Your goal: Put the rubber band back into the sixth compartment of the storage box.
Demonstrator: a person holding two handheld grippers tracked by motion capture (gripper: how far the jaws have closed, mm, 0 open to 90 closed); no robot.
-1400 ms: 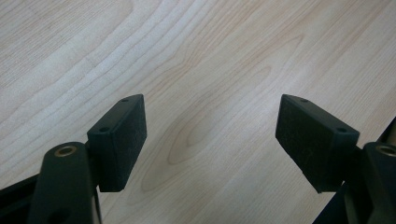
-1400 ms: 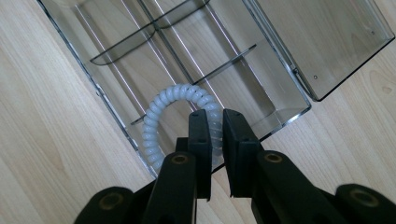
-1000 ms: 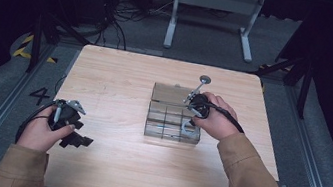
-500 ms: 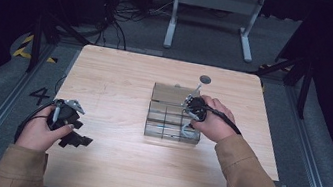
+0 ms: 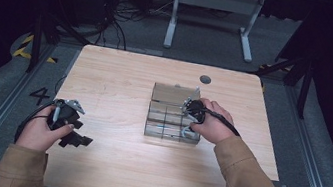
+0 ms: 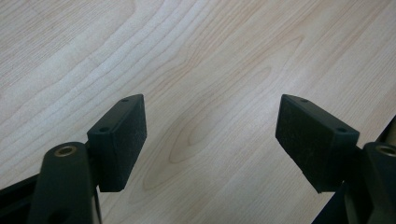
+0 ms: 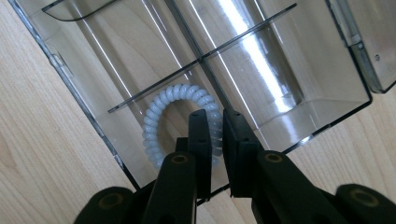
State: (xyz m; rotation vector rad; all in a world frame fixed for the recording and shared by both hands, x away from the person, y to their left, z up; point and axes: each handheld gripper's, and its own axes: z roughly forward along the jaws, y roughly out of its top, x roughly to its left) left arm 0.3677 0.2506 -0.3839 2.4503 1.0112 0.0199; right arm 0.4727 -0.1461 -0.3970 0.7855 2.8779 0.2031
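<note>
A clear plastic box (image 5: 165, 119) with dividers stands mid-table, its lid (image 5: 170, 94) open at the back. My right gripper (image 5: 189, 126) reaches down into the box's near right part. In the right gripper view its jaws (image 7: 215, 120) are nearly closed on the right side of a pale spiral hair tie (image 7: 156, 116), which lies in a compartment beside the box wall (image 7: 56, 60). My left gripper (image 5: 77, 138) rests low at the table's near left. Its jaws (image 6: 210, 126) stand wide open over bare wood, with nothing between them.
The wooden table (image 5: 116, 80) has a round dark grommet (image 5: 205, 79) near its far edge. Beyond the table, a metal desk frame (image 5: 213, 10) and cables (image 5: 120, 20) sit on the dark floor. The box's other compartments look empty.
My right hand has shifted a little toward the near side of the box and lower into it. The left gripper has stayed put.
</note>
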